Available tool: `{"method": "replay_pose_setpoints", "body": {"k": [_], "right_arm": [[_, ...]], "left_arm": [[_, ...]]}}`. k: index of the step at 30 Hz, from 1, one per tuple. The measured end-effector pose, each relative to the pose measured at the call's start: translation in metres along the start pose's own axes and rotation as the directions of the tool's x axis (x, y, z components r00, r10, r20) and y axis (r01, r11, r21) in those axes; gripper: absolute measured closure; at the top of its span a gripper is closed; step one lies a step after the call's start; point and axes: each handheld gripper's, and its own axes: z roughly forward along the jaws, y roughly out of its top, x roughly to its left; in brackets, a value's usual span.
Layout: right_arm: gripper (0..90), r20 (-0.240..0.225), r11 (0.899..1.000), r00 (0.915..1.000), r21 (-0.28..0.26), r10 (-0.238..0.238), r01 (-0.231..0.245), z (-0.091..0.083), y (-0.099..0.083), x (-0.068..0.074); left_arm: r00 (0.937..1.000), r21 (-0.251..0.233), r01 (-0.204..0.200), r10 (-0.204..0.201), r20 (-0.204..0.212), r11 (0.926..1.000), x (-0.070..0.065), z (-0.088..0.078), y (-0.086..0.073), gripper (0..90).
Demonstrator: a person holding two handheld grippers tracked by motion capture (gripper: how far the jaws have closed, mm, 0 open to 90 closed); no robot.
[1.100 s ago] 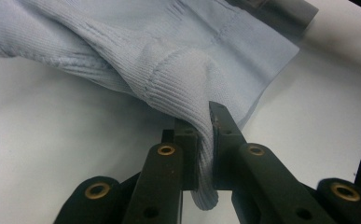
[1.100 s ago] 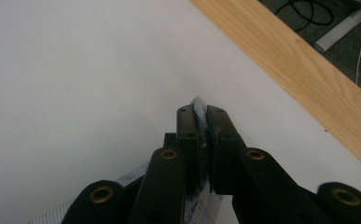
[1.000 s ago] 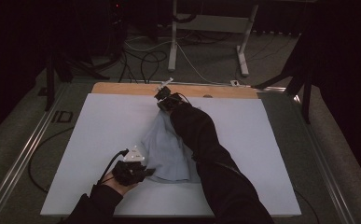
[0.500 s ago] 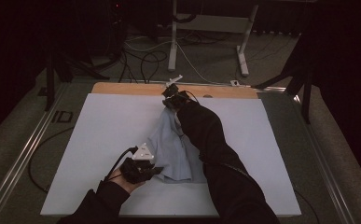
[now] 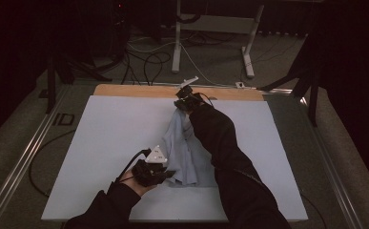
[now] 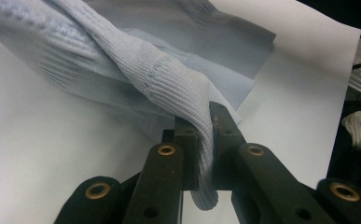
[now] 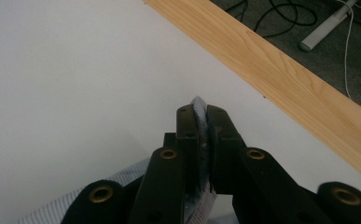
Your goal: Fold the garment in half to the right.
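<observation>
Cloth of pale blue ribbed knit (image 5: 184,152) lies stretched on the white worktop (image 5: 101,143), running from its near middle toward the far wooden edge (image 5: 134,90). Left tool (image 6: 205,135) is clamped on a twisted fold at the cloth's near end, the knit passing between its jaws. Right tool (image 7: 203,135) is clamped on the cloth's far end, close to the wooden edge. No writing is readable.

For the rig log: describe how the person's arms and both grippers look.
Both arms wear black long sleeves. Each hand-held gripper, left and right, is black with two flat jaws pinned by brass-coloured rivets. The left carries a pale three-cornered plate and trails a black cable.
</observation>
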Motion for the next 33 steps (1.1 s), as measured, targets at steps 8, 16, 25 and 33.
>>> {"method": "replay_pose_setpoints", "body": {"k": [8, 16, 25, 33], "right_arm": [[85.0, 0.007, 1.000, 1.0000, -0.006, 0.003, -0.003, -0.011, -0.009, -0.011], [85.0, -0.001, 1.000, 0.9996, -0.011, 0.027, -0.027, -0.016, -0.019, -0.021], [84.9, -0.004, 0.999, 0.9991, -0.017, 0.043, -0.043, -0.022, -0.032, -0.035], [84.8, -0.002, 0.998, 0.9984, -0.008, 0.057, -0.057, -0.021, -0.041, -0.045]], "left_arm": [[0.9992, 0.017, -0.036, 0.036, 0.020, 0.9992, -0.007, 0.012, 0.014, 85.9], [0.9978, 0.035, -0.061, 0.060, 0.029, 0.9976, -0.013, 0.023, 0.023, 85.9], [0.9942, 0.067, -0.095, 0.091, 0.058, 0.9932, -0.023, 0.046, 0.038, 86.0], [0.9924, 0.072, -0.119, 0.116, 0.041, 0.9902, -0.031, 0.061, 0.046, 86.0]]}}
